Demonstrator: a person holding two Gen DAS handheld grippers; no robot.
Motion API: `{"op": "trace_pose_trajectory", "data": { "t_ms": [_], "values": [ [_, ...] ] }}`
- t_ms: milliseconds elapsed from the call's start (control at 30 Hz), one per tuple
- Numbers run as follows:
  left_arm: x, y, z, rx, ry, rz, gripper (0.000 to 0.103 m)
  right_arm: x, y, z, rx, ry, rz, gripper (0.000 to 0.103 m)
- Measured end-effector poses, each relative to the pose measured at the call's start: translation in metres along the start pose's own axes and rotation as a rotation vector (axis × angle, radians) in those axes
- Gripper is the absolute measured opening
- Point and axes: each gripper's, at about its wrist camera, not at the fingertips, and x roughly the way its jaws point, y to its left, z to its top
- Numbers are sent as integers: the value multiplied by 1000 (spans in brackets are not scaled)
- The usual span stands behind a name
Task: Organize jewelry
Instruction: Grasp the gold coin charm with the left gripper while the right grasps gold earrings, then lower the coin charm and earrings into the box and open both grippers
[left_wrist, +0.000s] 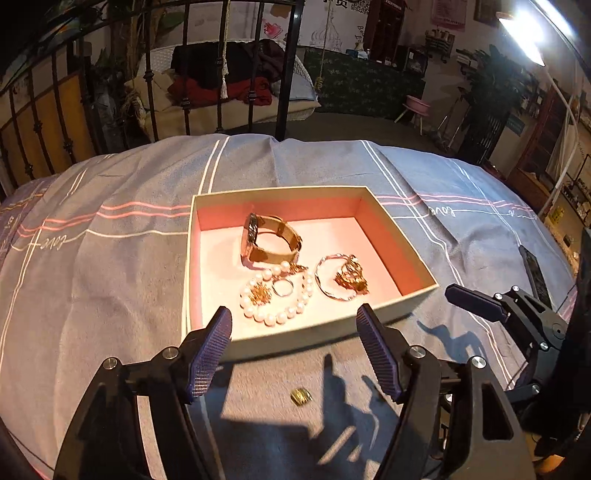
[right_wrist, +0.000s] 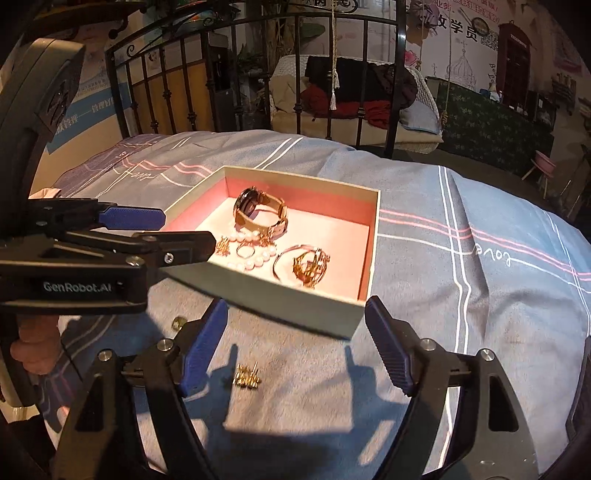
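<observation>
left wrist view: the left gripper (left_wrist: 295, 325) hangs with jaws wide and empty, just near of the box (left_wrist: 399, 229) holding a watch (left_wrist: 269, 240), pearl bracelet (left_wrist: 277, 302), ring (left_wrist: 283, 287) and bangle (left_wrist: 338, 277); a small gold piece (left_wrist: 301, 396) lies on the bedspread (left_wrist: 110, 277) between its fingers.

right wrist view: the right gripper (right_wrist: 295, 332) is wide and empty above a gold earring (right_wrist: 246, 377), near the box (right_wrist: 373, 236).

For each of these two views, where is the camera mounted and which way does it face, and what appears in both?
Left wrist: sits on the left tool, looking forward over the bedspread at the box; the right tool shows at right.
Right wrist: sits on the right tool, facing the box's near corner; the left tool and a hand show at left.
Shared: watch, pearl bracelet, small gold ring.
</observation>
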Motion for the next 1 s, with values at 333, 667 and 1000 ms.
{"op": "trace_pose_trajectory", "data": {
  "t_ms": [333,667,1000],
  "values": [
    [22,-6,-42,19,81,9,29,3,8,-21,-8,55,16,77],
    [28,-1,-51,30,68,12,14,16,17,-17,-34,93,46,64],
    [25,-1,-51,14,59,13,14,15,17,-21,-23,87,83,19]
  ]
}}
